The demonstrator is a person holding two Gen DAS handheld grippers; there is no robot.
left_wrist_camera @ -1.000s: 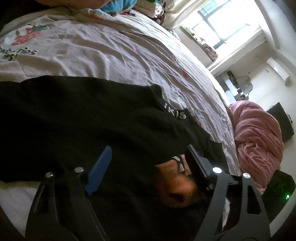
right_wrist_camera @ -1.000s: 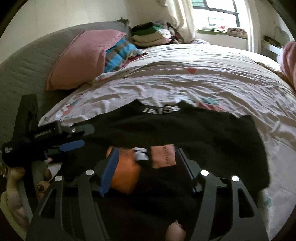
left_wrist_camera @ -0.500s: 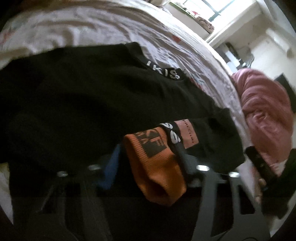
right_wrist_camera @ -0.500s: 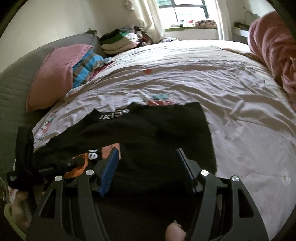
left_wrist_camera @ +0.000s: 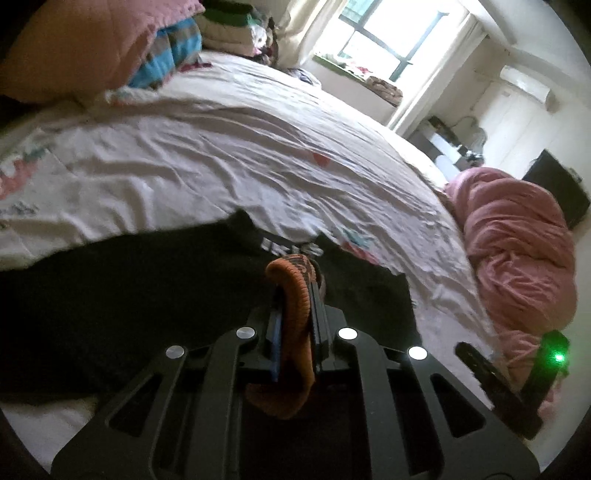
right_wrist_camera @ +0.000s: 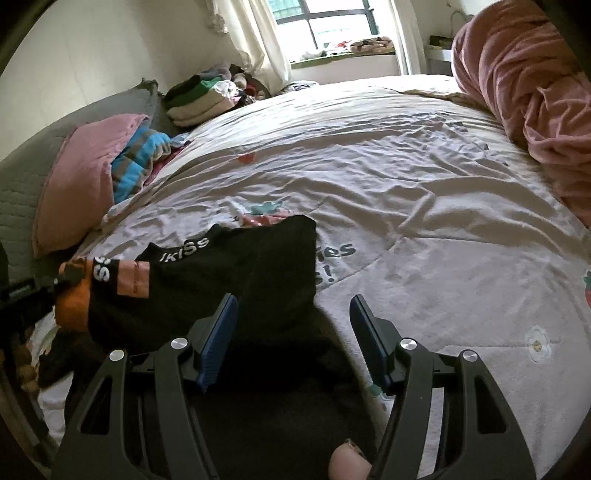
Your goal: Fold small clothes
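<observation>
The left gripper [left_wrist_camera: 295, 295] is closed to a narrow gap, and an orange ribbed cuff [left_wrist_camera: 293, 332] is clamped between its fingers. The cuff is folded over the fingertips and hangs down behind them. In the right wrist view the same cuff [right_wrist_camera: 75, 295] is seen at the far left, raised above the bedsheet [right_wrist_camera: 424, 221], with the attached sleeve drawn across the body of the garment.

The right gripper [right_wrist_camera: 293, 325] is held wide open. Nothing is gripped between its blue-padded fingers [right_wrist_camera: 218, 332]. Its left finger is positioned over the black garment [right_wrist_camera: 266, 266]; its right finger is positioned over bare sheet, just past the garment's edge. Contact with the fabric cannot be determined.

The black garment is laid flat on the near part of the bed. Its long axis runs roughly left to right in the left wrist view, and its collar is directed away from the cameras, toward the window [right_wrist_camera: 332, 22].

White lettering reading "IKISS" is printed on the collar band [right_wrist_camera: 184, 251]. On the sleeve, "SS" is legible in white on a black band [right_wrist_camera: 101, 269], beside a pink patch [right_wrist_camera: 135, 277]. On the sheet, a partial printed word ending in "ies" and an exclamation mark can be read [right_wrist_camera: 338, 258].
</observation>
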